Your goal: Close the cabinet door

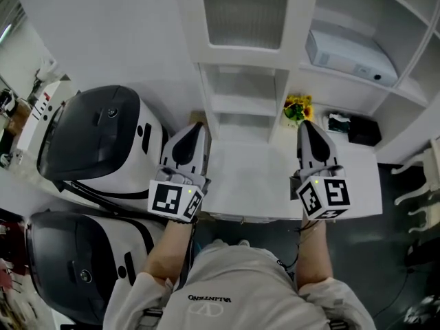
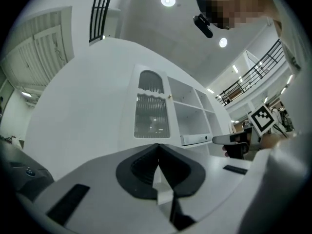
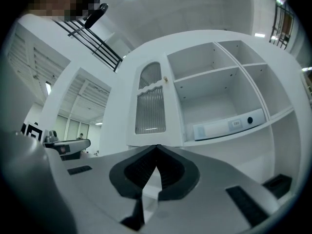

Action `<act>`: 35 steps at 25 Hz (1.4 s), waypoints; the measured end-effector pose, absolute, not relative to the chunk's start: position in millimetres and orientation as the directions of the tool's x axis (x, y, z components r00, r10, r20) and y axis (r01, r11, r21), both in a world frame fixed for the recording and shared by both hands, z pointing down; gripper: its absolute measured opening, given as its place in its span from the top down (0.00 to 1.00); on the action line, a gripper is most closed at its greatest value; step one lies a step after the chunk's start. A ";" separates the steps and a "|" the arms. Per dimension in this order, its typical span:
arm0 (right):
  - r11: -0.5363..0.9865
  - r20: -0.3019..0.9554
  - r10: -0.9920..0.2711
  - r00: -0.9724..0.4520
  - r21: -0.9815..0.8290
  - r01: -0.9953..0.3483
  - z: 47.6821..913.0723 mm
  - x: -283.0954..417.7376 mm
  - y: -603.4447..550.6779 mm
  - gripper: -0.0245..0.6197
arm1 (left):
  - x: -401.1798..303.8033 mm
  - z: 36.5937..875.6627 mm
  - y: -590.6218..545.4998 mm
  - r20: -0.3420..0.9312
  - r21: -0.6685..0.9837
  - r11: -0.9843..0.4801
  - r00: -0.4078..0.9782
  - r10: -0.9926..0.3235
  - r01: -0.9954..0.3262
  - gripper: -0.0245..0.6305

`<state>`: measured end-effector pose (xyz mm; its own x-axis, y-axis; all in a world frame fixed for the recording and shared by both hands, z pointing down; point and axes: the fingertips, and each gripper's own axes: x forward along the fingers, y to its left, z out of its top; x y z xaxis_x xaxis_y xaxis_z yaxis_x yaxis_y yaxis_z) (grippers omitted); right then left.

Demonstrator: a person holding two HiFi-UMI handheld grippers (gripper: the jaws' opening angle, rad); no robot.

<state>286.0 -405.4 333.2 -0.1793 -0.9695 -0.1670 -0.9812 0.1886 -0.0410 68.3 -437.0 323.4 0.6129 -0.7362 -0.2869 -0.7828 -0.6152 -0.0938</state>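
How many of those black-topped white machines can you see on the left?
2. One machine stands just left of the cabinet; the second machine is nearer, at the head view's lower left. Others may be outside the frame.

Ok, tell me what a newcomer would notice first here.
The tall white cabinet stands out first, with its ribbed-glass door at top centre and open shelves to the right. In front of it, the left gripper and right gripper hover side by side over the white counter, both shut and empty. Two bulky black-and-white machines fill the left side.
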 end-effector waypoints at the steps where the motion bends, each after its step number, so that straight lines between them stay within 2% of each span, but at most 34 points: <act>1: 0.189 -0.163 -0.970 -0.180 -0.041 -0.981 335.3 286.8 -402.6 0.95 | 65.2 326.5 -432.9 -0.282 -0.088 -0.613 0.610 -0.740 -0.785 0.96; 18: 0.200 -0.122 -0.974 -0.192 -0.055 -0.978 362.3 294.3 -375.8 0.95 | 57.9 342.4 -402.7 -0.254 -0.107 -0.599 0.604 -0.755 -0.794 0.96; 35: 0.227 -0.136 -0.966 -0.219 -0.048 -0.973 358.7 291.3 -371.5 0.95 | 63.8 345.5 -391.2 -0.253 -0.096 -0.604 0.606 -0.754 -0.791 0.96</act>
